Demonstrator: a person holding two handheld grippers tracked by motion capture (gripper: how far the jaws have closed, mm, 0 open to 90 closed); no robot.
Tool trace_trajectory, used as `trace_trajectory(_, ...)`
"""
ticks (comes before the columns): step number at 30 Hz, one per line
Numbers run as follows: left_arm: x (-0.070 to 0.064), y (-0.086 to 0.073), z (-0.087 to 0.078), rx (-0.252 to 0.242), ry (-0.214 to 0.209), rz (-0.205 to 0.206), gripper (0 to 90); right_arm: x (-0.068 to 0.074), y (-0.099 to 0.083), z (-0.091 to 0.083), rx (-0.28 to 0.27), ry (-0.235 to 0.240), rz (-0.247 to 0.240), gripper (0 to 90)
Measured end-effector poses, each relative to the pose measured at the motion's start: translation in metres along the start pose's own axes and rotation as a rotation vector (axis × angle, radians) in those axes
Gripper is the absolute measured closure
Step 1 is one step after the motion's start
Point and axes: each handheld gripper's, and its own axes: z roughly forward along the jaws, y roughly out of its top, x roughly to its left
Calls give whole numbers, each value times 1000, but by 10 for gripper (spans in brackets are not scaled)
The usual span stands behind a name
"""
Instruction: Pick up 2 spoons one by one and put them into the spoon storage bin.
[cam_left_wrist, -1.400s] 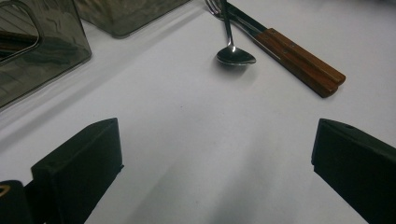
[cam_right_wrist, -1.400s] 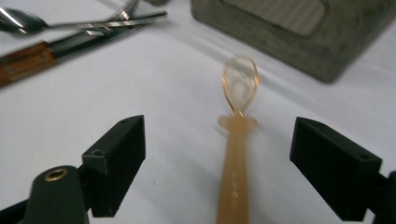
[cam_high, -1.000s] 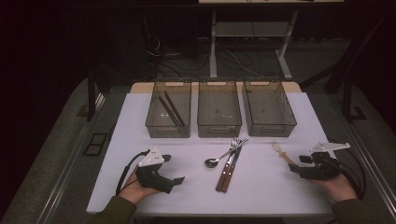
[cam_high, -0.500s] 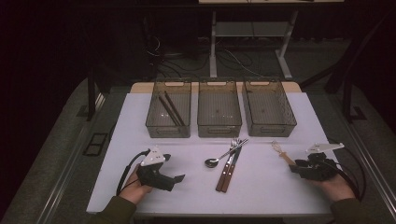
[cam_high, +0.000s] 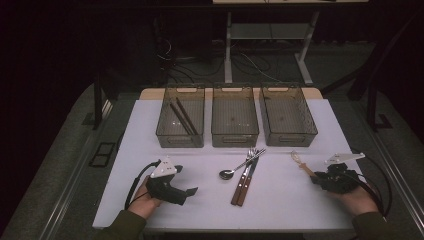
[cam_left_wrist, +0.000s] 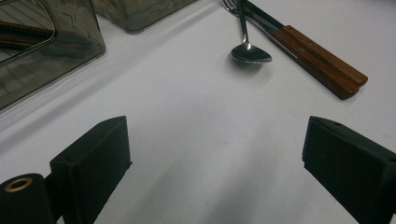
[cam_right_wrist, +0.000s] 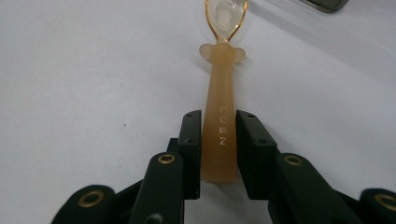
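Since the small amber spoon (cam_right_wrist: 219, 135) sits with its thick handle between the jaws of my right hand-held gripper (cam_right_wrist: 218, 140), I judge the hold well placed: the handle end is the broadest, flattest part, while the clear bowl (cam_right_wrist: 226, 14) at the top of the right gripper view looks thin and is best left alone; the thing looks like light plastic or resin, stiff enough not to bend, smooth enough that it might pivot if pinched lightly, so I would squeeze firmly but not hard; the jaws stand nearly closed, touching or all but touching both sides of the handle, and the spoon lies on the white counter (cam_high: 280, 200) at the lower right of the high view, just ahead of the gripper (cam_high: 320, 178); toward the middle of that frame lie a metal spoon (cam_high: 231, 171) and two wooden-handled pieces (cam_high: 243, 186), close together; my left hand-held gripper (cam_left_wrist: 217, 158) rests at the lower left of the high view with its jaws wide apart and nothing between them; along the upper edge of the counter stand three smoky bins, the left bin (cam_high: 181, 123) holding dark sticks.
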Motion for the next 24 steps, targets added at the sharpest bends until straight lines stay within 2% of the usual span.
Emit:
trace_trajectory(16,1,0,0,3,7,-3,63,0,1,0,-2,0,13,730)
trace_trajectory(20,1,0,0,3,6,-3,63,0,2,0,-15,-4,7,731)
trace_trajectory(24,1,0,0,2,5,-6,64,1,5,-3,-43,17,16,731)
